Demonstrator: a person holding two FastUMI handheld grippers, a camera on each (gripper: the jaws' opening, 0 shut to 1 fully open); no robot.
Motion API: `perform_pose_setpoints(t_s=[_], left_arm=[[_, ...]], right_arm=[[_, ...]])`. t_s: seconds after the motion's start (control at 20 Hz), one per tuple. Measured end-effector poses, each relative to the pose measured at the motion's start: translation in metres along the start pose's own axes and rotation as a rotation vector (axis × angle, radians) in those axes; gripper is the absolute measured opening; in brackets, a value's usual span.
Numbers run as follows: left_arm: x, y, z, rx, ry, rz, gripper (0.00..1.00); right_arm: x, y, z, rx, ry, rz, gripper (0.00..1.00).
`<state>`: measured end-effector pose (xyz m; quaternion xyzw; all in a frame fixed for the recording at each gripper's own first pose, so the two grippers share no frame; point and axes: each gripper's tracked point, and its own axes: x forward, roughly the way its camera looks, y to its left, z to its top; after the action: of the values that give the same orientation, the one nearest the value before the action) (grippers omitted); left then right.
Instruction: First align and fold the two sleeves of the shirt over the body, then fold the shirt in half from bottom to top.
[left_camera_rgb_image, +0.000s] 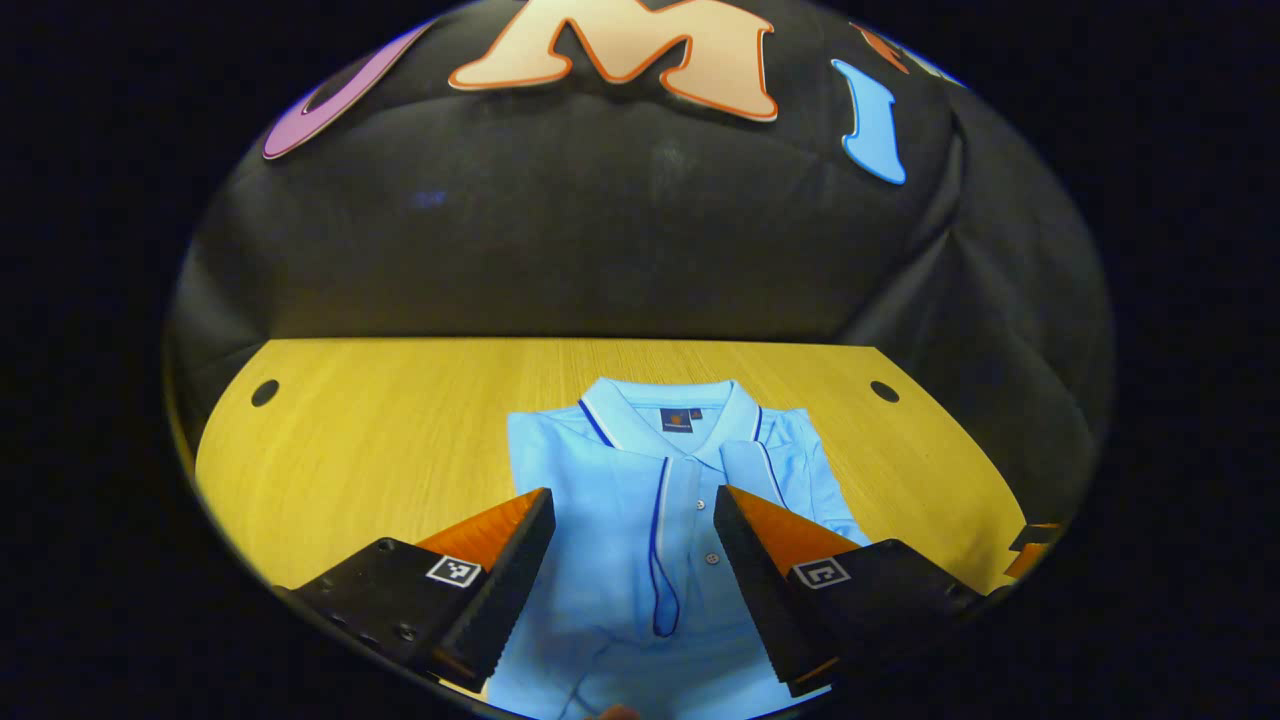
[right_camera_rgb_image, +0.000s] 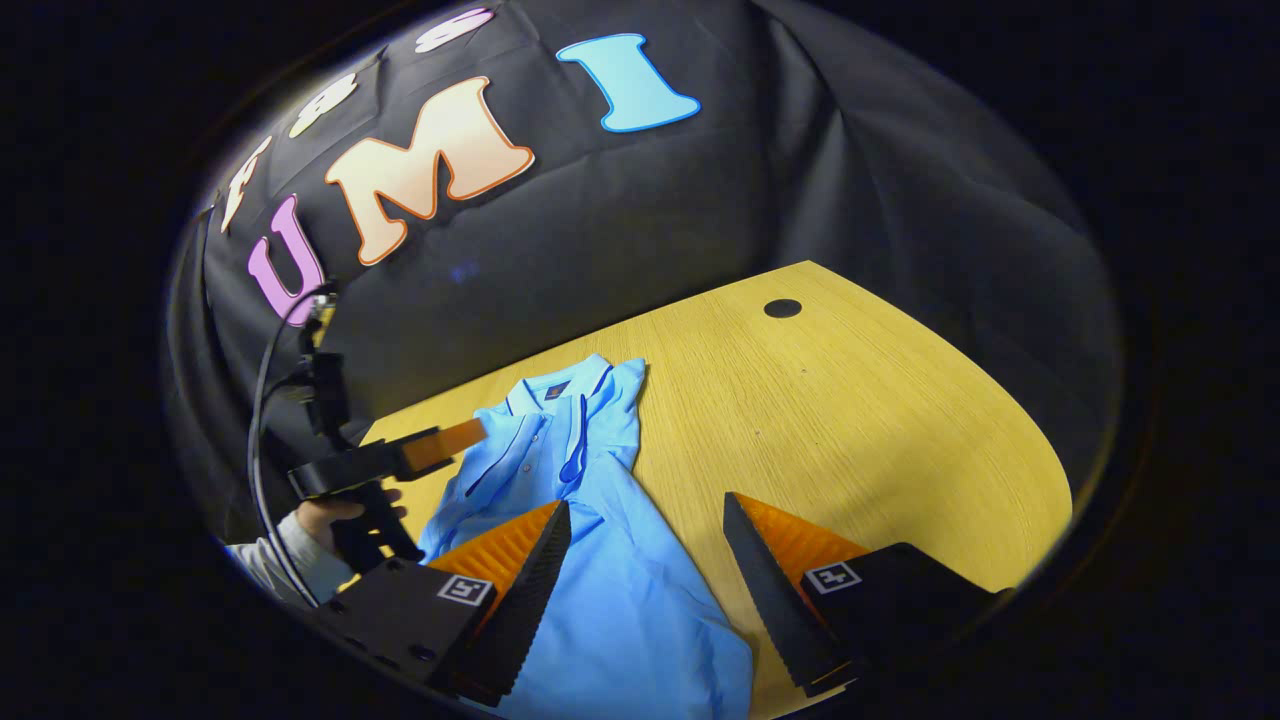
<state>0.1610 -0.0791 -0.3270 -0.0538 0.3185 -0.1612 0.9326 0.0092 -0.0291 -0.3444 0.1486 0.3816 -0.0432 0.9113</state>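
In the left gripper view, the left gripper hung over the light blue polo shirt. Its two fingers stood wide apart, and nothing was between them but the air above the shirt. Past the fingers, the shirt lay flat on the wooden table. Both sleeves looked folded in over the body, so the shirt made a tall, narrow shape. A dark blue line ran down the button strip, and small buttons showed beside it. The collar lay at the far end, near the back of the table. Two small dark holes sat in the table, one far to the left and one far to the right. At the right edge of this view, a little bit of the other gripper peeked in. Behind the table hung the black cloth wall.

In the right gripper view, the right gripper was also wide open and held nothing. Its left finger was over the edge of the shirt, and its right finger was over bare table. Farther off to the left, a hand in a grey sleeve held the left gripper above the shirt. A black cable looped up from it. The collar pointed toward the wall. One dark hole showed on the far part of the table.
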Motion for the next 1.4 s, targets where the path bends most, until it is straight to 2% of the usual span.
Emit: perform_pose_setpoints(t_s=[0.1,0.35,0.7,1.0,1.4], left_arm=[[-0.029,0.009,0.001,0.003,-0.019,-0.001,0.96],[-0.113,0.028,-0.016,0.002,-0.030,0.070,0.96],[-0.207,0.020,-0.065,0.022,-0.027,0.091,0.96],[-0.252,0.018,-0.120,0.033,0.024,0.110,0.96],[-0.289,0.004,-0.208,0.059,0.128,0.118,0.96]], right_arm=[[-0.005,0.004,0.001,-0.019,-0.023,-0.005,0.97],[-0.035,0.015,-0.012,-0.102,-0.024,0.039,0.97],[-0.096,0.010,-0.038,-0.196,-0.039,0.051,0.97],[-0.124,0.003,-0.085,-0.232,-0.003,0.049,0.97],[-0.142,-0.025,-0.157,-0.339,0.083,-0.015,0.97]])
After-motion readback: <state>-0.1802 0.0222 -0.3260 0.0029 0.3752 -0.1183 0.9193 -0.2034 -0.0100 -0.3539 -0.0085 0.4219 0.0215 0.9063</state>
